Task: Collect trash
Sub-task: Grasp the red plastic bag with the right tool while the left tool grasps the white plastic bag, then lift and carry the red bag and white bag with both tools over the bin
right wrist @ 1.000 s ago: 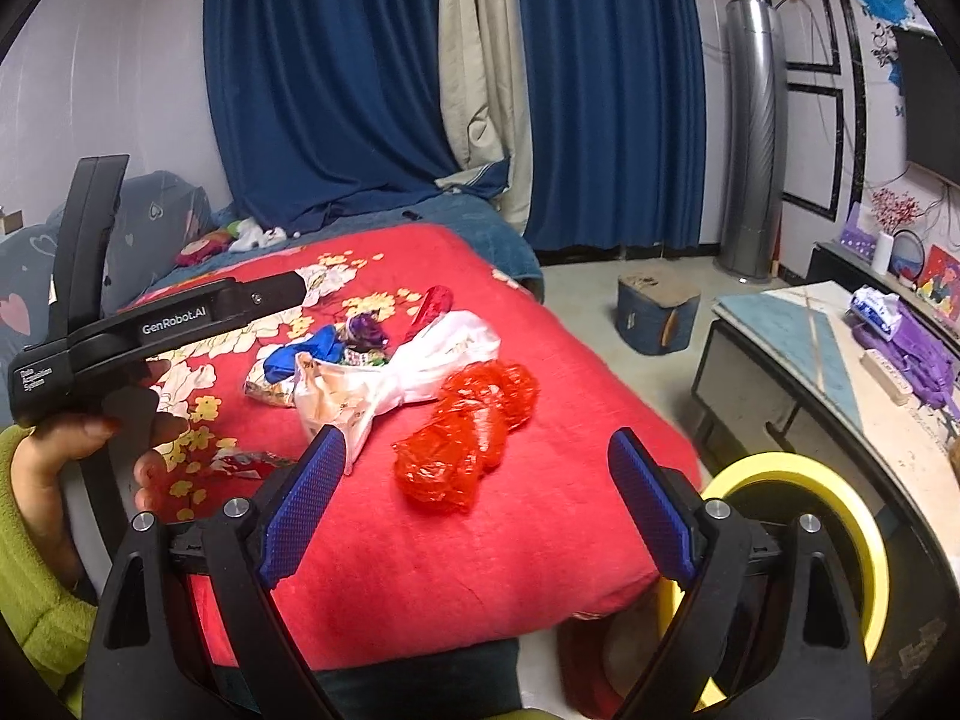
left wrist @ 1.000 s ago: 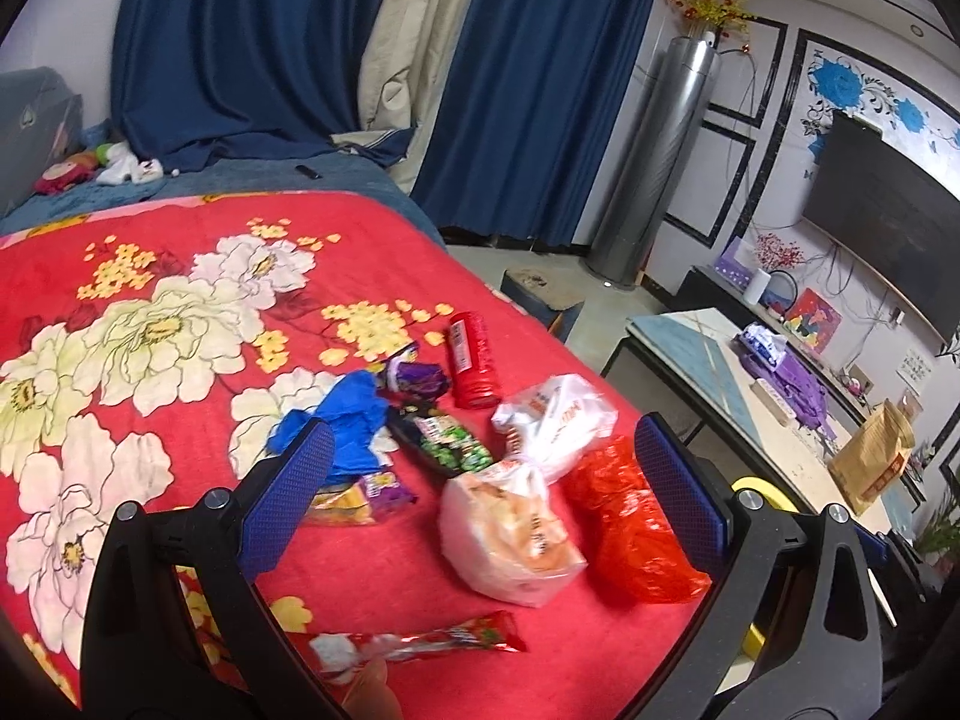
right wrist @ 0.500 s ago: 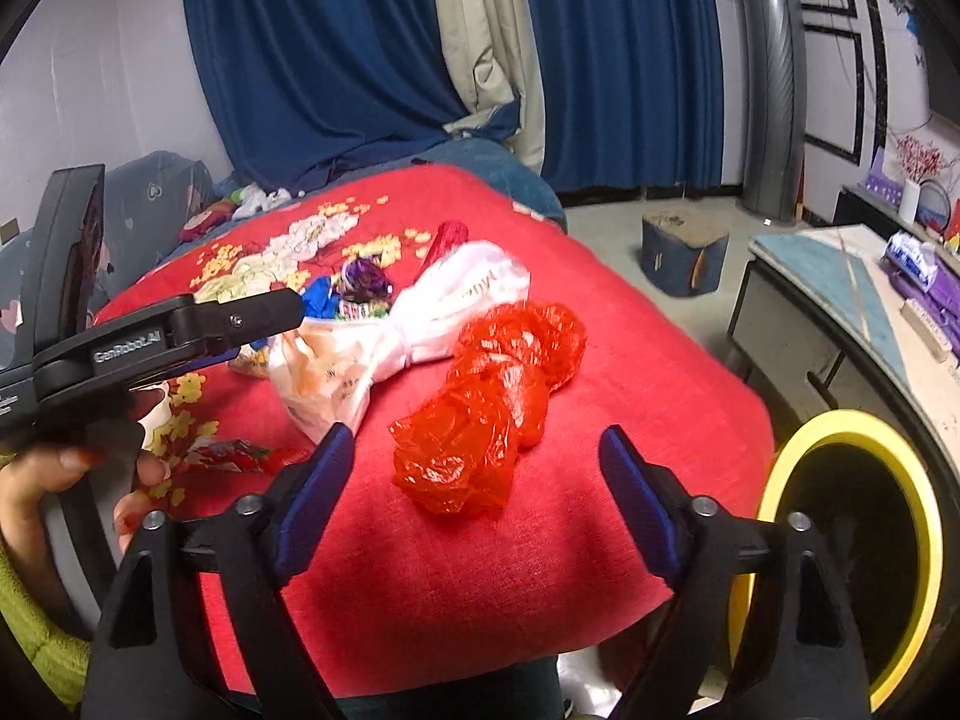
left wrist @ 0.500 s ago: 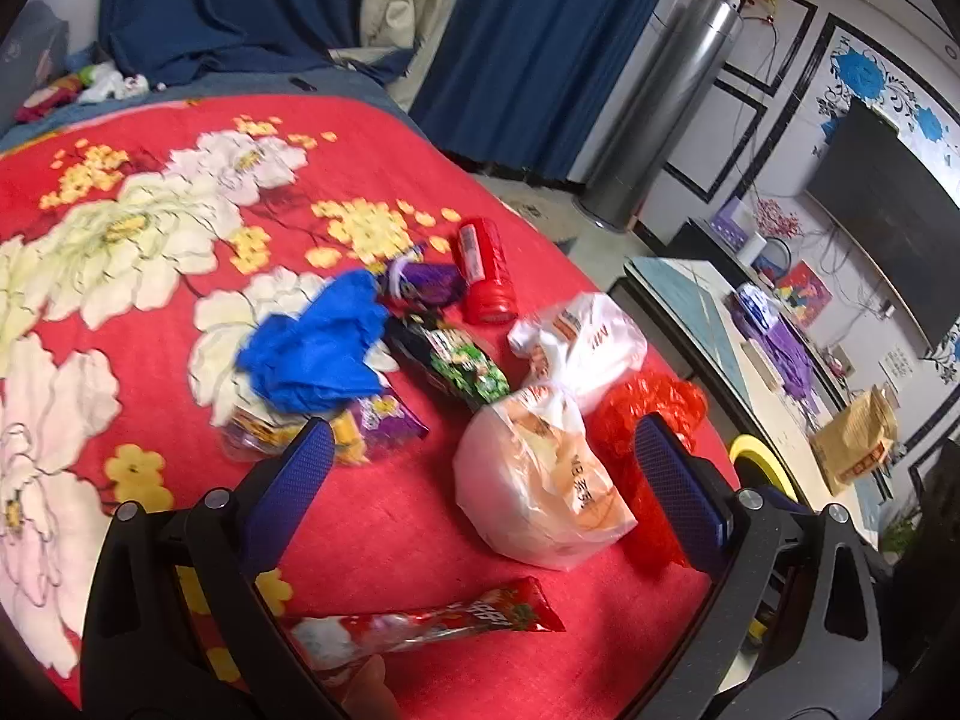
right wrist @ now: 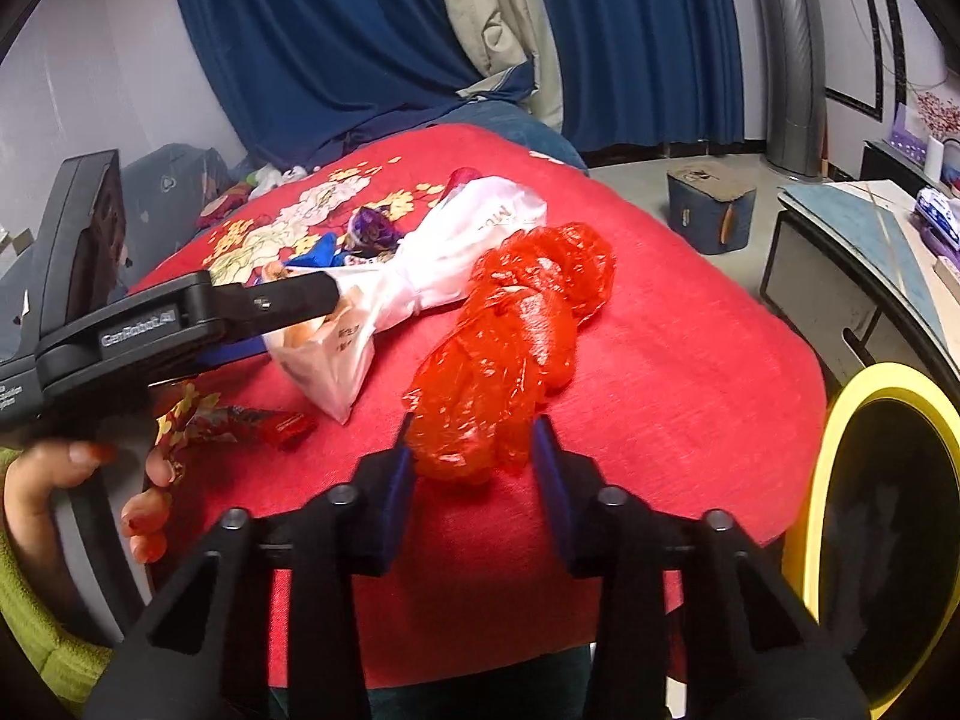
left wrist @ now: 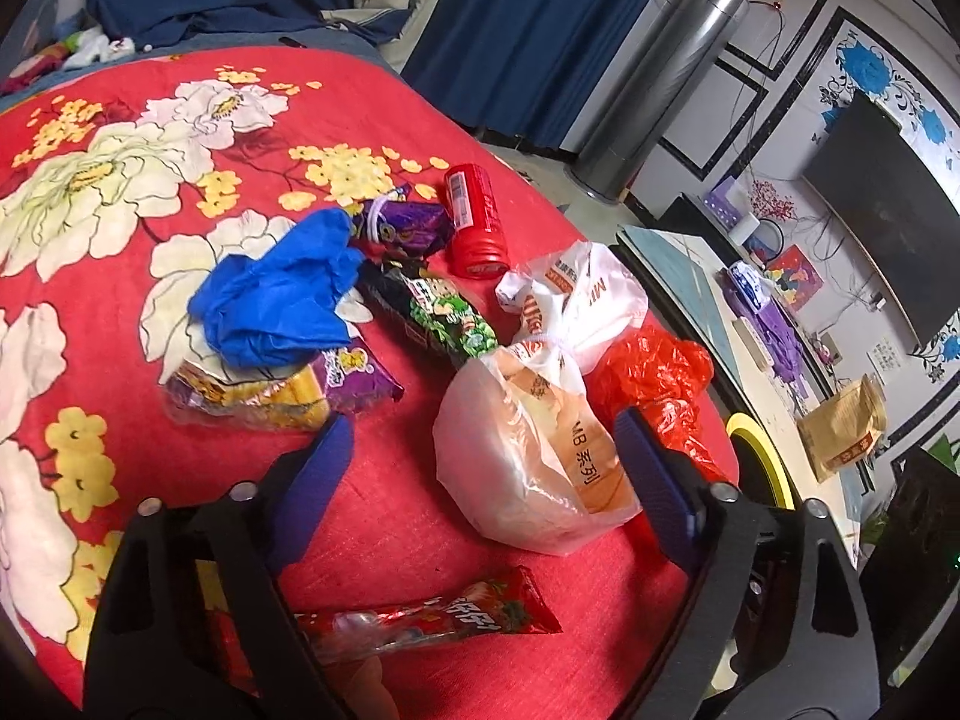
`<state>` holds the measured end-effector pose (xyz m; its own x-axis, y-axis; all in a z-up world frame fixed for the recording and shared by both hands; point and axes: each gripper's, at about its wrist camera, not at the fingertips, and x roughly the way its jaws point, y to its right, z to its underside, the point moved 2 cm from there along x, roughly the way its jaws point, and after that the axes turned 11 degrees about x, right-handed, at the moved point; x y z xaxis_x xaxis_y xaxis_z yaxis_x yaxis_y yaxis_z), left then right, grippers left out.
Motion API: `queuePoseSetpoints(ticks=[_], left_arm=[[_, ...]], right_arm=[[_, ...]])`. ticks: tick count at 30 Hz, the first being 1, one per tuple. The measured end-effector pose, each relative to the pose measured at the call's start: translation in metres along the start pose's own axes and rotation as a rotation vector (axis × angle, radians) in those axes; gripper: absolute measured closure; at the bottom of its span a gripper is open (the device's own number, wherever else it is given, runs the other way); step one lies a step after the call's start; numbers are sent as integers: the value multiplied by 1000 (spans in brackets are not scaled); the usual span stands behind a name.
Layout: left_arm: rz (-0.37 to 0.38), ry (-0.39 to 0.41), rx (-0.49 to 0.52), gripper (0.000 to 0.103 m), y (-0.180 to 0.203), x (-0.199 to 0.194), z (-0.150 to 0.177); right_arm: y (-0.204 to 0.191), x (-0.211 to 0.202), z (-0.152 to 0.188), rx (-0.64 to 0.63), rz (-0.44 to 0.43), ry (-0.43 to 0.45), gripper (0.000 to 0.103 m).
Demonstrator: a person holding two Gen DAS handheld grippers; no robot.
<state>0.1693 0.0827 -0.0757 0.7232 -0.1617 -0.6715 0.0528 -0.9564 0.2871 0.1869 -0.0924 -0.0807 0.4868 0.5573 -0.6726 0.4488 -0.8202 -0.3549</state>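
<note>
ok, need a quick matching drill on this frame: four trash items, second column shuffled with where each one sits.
Items:
1. red bag
2. white bag
3. blue glove
4. red tube

Places:
A. on top of the yellow-purple snack packet
B. between the closing right gripper's fingers
C. far side of the pile, beside the purple wrapper
D. between the closing left gripper's fingers, untouched

Pairs: 1-B, 2-D, 3-A, 4-C
</note>
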Motion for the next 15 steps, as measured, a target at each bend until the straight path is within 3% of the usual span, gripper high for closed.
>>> queuePoseSetpoints(ticks=[3,15], left_arm=[[10,-1,5,42,3,0,1],[19,22,33,94,11,-7,-1]], right_arm=[[-2,-2,0,-15,-7,1,83],[-1,-19,-1,-20,-13,32,88]])
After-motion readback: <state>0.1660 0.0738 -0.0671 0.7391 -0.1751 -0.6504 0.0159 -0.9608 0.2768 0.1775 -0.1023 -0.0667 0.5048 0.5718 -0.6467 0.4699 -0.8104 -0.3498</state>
